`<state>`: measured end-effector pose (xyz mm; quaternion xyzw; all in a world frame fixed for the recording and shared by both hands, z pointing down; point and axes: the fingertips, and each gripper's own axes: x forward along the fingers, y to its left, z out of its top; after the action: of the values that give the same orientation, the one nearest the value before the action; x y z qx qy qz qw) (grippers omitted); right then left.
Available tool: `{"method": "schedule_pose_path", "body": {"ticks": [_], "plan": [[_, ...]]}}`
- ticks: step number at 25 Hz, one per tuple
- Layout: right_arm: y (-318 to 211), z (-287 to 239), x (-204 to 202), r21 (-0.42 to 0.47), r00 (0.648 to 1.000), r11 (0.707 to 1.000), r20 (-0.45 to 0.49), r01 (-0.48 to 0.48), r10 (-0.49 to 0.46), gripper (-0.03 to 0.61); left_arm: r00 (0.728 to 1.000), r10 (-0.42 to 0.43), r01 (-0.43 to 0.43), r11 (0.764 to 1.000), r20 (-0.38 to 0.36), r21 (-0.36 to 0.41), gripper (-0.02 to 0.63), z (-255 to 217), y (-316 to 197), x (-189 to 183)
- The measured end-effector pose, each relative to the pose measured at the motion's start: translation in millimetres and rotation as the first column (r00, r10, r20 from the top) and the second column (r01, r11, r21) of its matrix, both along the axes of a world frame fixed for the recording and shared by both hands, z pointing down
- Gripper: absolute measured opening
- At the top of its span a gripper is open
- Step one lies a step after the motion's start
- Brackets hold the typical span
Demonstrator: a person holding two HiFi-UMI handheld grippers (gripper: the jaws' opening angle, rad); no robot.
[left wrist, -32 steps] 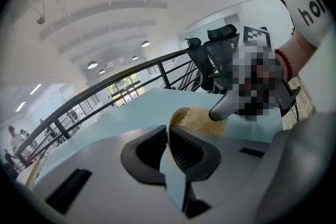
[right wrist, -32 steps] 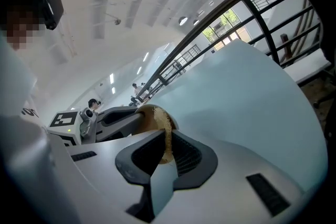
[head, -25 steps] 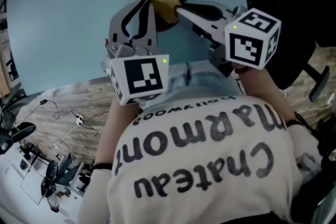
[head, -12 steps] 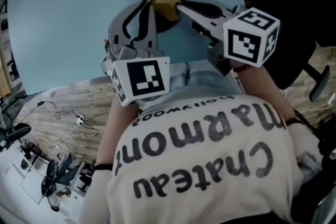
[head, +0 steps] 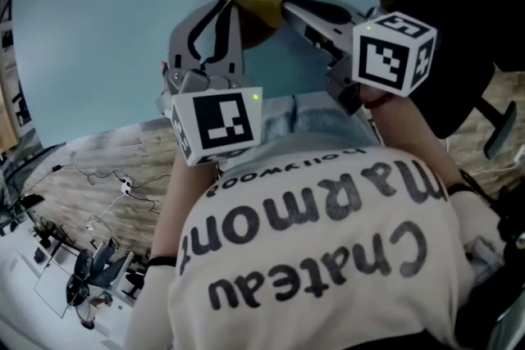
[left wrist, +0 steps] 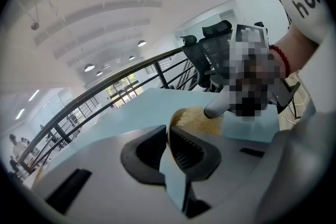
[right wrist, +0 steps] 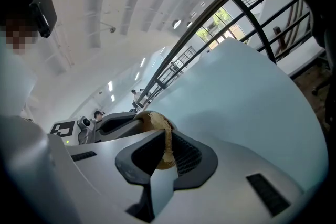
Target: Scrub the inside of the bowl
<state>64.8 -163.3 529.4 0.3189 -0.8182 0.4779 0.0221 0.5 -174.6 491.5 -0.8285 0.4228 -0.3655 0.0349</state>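
— Where's the bowl point(head: 259, 4)?
— Far side of the table point(head: 115, 37), in the middle, between the two tips. The left gripper point(left wrist: 169, 139) is clamped on its left rim, steadying it.
— And the right gripper point(right wrist: 167, 150)?
— Jaws pinched on a thin tan strip point(right wrist: 168, 131) at the bowl's right side. Scrub pad or the bowl's own wall, I can't tell.
— So which step is this?
— The scrubbing itself, I'd say. Next that strip needs sweeping round the inner wall, left grip firm so the bowl doesn't skid.
— Any writing?
— The shirt point(head: 320, 242) reads "Chateau Marmont", with "Hollywood" smaller. The cubes point(head: 220, 120) carry only square markers.
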Motion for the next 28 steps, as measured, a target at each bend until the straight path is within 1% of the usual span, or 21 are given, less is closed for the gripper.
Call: {"method": "schedule_pose_path", "body": {"ticks": [4, 9, 12, 17, 21, 24, 28], "plan": [[1, 3, 2, -0.020, 1.000, 1.000, 0.004, -0.014, 0.014, 0.054, 1.000, -0.005, 0.005, 1.000, 0.002, -0.003, 0.026, -2, 0, -2], [0, -20, -9, 0.018, 0.998, 0.999, 0.034, 0.045, -0.046, 0.054, 1.000, 0.004, -0.004, 1.000, 0.013, 0.004, 0.025, -9, -3, 4], [0, -24, -12, 0.031, 0.997, 0.998, 0.037, 0.062, -0.063, 0.054, 1.000, 0.010, -0.010, 1.000, 0.016, 0.013, 0.025, -11, -3, 8], [0, -15, -5, 0.020, 1.000, 0.999, 0.009, 0.029, -0.029, 0.054, 0.999, 0.024, -0.024, 1.000, -0.021, 0.020, 0.025, -6, 5, 12], [-1, -10, -2, 0.036, 0.999, 0.999, -0.038, 0.024, -0.023, 0.054, 1.000, 0.015, -0.015, 1.000, -0.010, 0.000, 0.025, -9, 4, 7], [0, -5, -1, 0.020, 1.000, 1.000, -0.028, 0.011, -0.010, 0.054, 1.000, 0.004, -0.004, 1.000, -0.016, -0.001, 0.025, -12, 3, 4], [0, -5, -1, 0.011, 1.000, 1.000, -0.015, 0.009, -0.009, 0.054, 0.999, -0.012, 0.011, 1.000, -0.049, -0.003, 0.025, -14, 4, 2]]}}
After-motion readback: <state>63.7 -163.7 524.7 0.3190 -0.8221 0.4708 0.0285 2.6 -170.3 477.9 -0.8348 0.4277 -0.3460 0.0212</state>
